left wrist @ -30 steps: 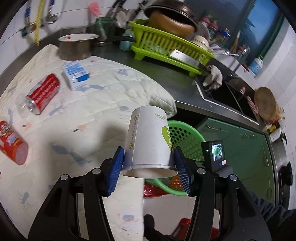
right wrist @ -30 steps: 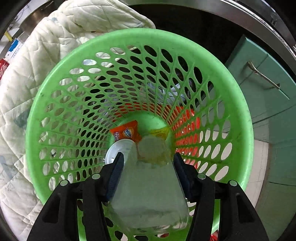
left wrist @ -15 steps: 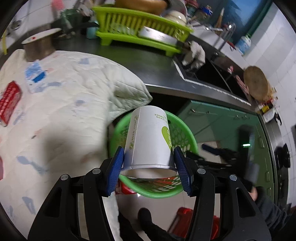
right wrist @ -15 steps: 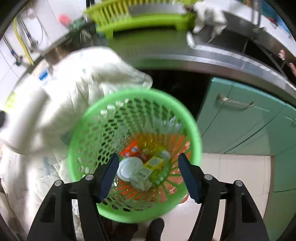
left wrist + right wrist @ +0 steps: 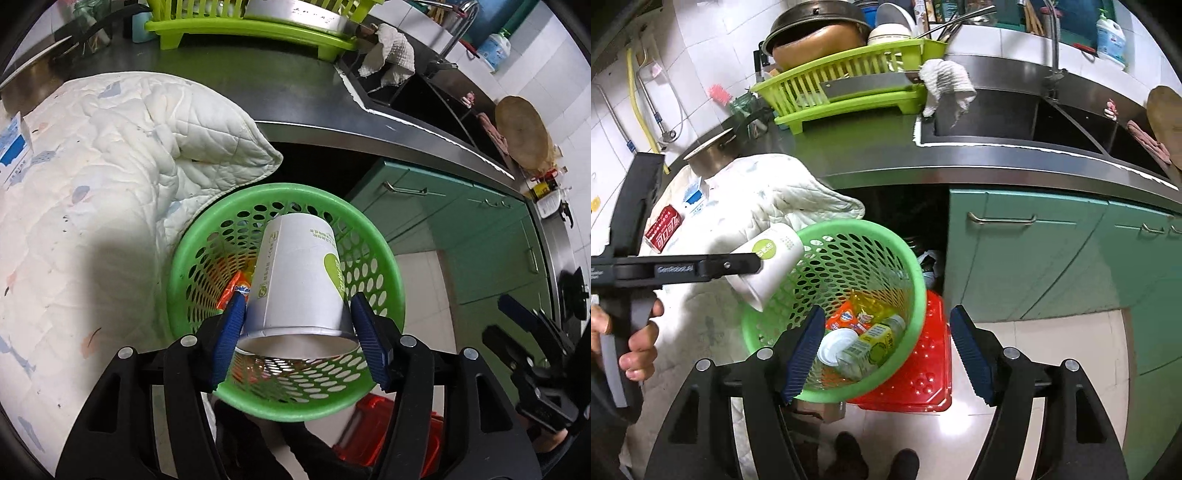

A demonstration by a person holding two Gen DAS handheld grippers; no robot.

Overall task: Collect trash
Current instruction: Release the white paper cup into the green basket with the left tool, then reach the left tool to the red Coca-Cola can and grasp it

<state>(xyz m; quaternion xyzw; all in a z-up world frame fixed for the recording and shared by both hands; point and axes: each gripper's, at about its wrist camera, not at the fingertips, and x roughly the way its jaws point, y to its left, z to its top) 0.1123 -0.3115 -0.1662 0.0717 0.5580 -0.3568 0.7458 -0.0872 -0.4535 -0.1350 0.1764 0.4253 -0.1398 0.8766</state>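
My left gripper (image 5: 297, 328) is shut on a white paper cup (image 5: 301, 284) with a green mark and holds it over the green perforated basket (image 5: 373, 236). The right wrist view shows the same cup (image 5: 768, 262) at the basket's rim (image 5: 916, 266). My right gripper (image 5: 886, 347) is open and empty, above and in front of the basket. In the basket lie an orange wrapper (image 5: 846, 317), a yellow-green carton (image 5: 871, 343) and a white lid (image 5: 834, 347). A red can (image 5: 663, 229) and a blue-white carton (image 5: 692, 195) lie on the white quilted cloth (image 5: 768, 192).
The basket stands on a red plastic stool (image 5: 923, 369) beside the cloth-covered surface. Behind are the steel counter (image 5: 871, 151), a green dish rack (image 5: 849, 92), a sink (image 5: 1015, 118) and green cabinets (image 5: 1052, 258). A metal pot (image 5: 713, 158) stands at the back.
My left gripper has carried the cup from over the cloth to over the basket. My right gripper let go of a clear item into the basket, opened and pulled back up.
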